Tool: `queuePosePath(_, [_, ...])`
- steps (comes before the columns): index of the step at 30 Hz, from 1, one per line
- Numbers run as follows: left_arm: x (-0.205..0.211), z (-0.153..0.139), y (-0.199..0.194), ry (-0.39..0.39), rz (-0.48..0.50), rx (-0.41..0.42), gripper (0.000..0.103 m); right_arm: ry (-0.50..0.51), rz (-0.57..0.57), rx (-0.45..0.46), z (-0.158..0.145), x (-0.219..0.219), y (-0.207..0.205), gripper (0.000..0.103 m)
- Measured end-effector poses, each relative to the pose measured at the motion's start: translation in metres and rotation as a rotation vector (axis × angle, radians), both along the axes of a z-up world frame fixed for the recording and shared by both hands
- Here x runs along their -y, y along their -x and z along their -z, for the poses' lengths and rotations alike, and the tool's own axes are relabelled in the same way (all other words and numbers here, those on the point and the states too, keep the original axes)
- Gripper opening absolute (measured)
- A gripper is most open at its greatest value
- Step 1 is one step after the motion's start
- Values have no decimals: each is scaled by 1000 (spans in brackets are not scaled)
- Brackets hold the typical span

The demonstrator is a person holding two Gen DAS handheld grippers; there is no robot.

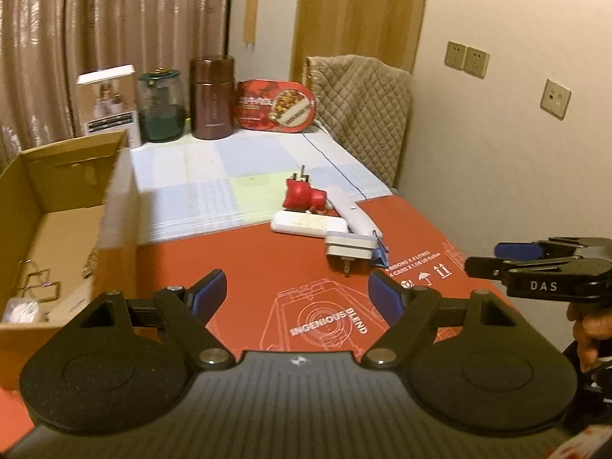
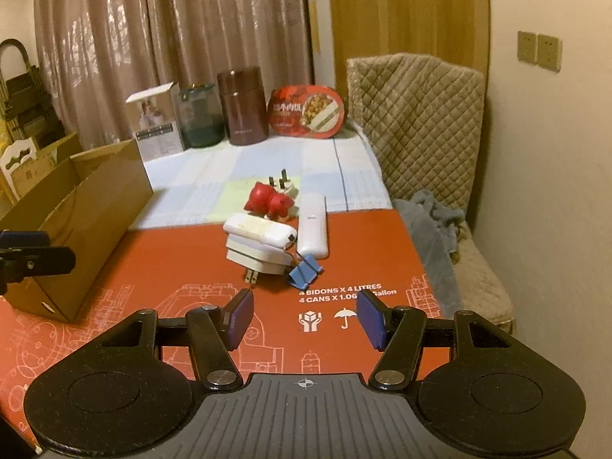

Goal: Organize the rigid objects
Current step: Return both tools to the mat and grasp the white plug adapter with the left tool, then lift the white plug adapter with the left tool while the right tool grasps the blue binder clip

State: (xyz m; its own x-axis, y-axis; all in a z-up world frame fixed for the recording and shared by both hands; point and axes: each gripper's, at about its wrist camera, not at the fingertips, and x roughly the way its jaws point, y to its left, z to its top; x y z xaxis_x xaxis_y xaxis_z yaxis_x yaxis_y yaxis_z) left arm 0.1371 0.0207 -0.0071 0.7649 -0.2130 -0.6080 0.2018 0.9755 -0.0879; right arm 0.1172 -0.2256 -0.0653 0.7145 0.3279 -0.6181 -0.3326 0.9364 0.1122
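Note:
A small pile of rigid objects lies on the red mat (image 2: 160,264): a white plug adapter (image 2: 254,254), a flat white box (image 2: 260,229) on top of it, a white remote (image 2: 313,225), a red figurine (image 2: 267,199), a second white plug (image 2: 285,187) and a blue binder clip (image 2: 305,269). The pile also shows in the left wrist view, with the adapter (image 1: 348,246) and figurine (image 1: 304,195). My right gripper (image 2: 304,317) is open and empty, just short of the pile. My left gripper (image 1: 296,292) is open and empty beside the cardboard box (image 1: 65,206).
The open cardboard box (image 2: 95,199) stands at the left and holds metal clips (image 1: 38,283). A carton (image 2: 157,122), green jar (image 2: 201,114), brown flask (image 2: 243,103) and red food tray (image 2: 306,111) line the back. A quilted chair (image 2: 420,114) stands right.

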Motion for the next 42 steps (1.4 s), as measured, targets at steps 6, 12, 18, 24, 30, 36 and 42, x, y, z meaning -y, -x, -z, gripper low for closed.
queuePosePath(6, [24,21,-33,-18,39,-24,78,5,-47,-32,13,2,-38,57])
queuePosePath(12, [45,47,-69,-29,85,-41,78,40,-137,-47,36,4,-80,57])
queuePosePath(18, [61,74,-105,-43,123,-61,78,28,-149,-124,58,9,-117,57])
queuePosePath(24, [73,95,-133,-15,147,-98,77,109,-235,-108,75,2,-138,57])
queuePosePath(30, [83,107,-156,5,160,-105,71,143,-281,-130,85,-2,-146,57])
queuePosePath(36, [75,110,-157,4,165,-112,61,149,-354,-132,92,-14,-150,57])
queuePosePath(42, [42,106,-126,-23,128,-114,61,125,-417,-105,95,-28,-158,57])
